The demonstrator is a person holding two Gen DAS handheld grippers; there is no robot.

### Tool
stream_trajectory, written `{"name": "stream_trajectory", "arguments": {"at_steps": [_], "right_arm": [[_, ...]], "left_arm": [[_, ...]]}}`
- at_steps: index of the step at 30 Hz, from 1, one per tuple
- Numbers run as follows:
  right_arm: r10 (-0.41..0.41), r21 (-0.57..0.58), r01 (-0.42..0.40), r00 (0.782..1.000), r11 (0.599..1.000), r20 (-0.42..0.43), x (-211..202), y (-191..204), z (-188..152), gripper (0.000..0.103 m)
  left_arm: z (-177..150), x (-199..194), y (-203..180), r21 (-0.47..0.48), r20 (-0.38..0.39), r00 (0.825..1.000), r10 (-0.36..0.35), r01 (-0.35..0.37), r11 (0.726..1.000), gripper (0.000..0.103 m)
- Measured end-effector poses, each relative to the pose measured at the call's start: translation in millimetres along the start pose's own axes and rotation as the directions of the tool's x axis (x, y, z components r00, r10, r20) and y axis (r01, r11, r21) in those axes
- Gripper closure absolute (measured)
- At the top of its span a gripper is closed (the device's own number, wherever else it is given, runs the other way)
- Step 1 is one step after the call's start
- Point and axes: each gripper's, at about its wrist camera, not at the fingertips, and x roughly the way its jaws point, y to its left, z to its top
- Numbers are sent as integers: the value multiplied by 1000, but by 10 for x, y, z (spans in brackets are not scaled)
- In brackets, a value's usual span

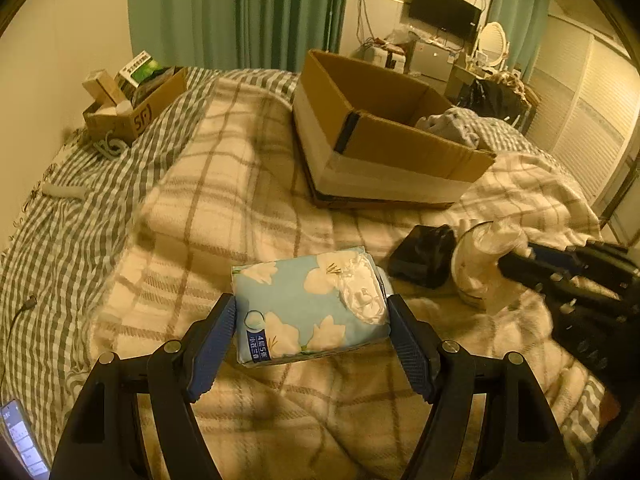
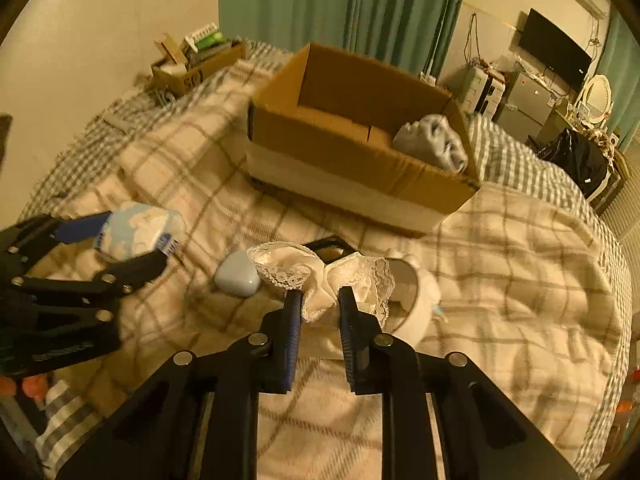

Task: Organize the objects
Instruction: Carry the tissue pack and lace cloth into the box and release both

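My left gripper (image 1: 311, 312) is shut on a blue flowered tissue pack (image 1: 308, 304) and holds it above the plaid blanket; the pack also shows in the right wrist view (image 2: 136, 230). My right gripper (image 2: 320, 300) is shut on a white lace cloth (image 2: 320, 276), beside a white ceramic pot (image 2: 416, 300). The cloth and pot also show in the left wrist view (image 1: 488, 256). A large open cardboard box (image 1: 384, 152) stands on the bed beyond, with grey folded fabric (image 2: 434, 144) inside at its right end.
A black case (image 1: 424, 256) lies by the pot. A small pale blue case (image 2: 237, 274) lies on the blanket. A small cardboard box (image 1: 132, 104) of items sits at the bed's far left corner. A phone (image 1: 20, 440) lies at the left edge.
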Motion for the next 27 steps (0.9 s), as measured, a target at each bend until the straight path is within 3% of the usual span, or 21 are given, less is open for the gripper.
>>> {"name": "stream_trajectory", "arguments": {"at_steps": [5,9,18,23,27], "right_arm": [[21,9,-22,997,1000,79,-368,-115,134,86],[47,-3,-47,989,999,143,-645,-274,373,86],[30,-64,-13,963,998,269,-1003,-683,1184,86],[13,-39,0,946,999,324,-1071,-1042,1652,86],[15,-20,-9,946,1000,324,-892,-1272,1928,86]], "left_arm": [[101,-156,-55,-14,14,997,-72,72,997,27],[339,-308,-129,8,49,996,-73,73,997,27],[1405,-572,-458,129,169,985,-28,6,992,27],[1933,-389,-609,148,174,984,-27,1,989,27],[2226,-127,-668,121,143,989,-37,20,992,27]]}}
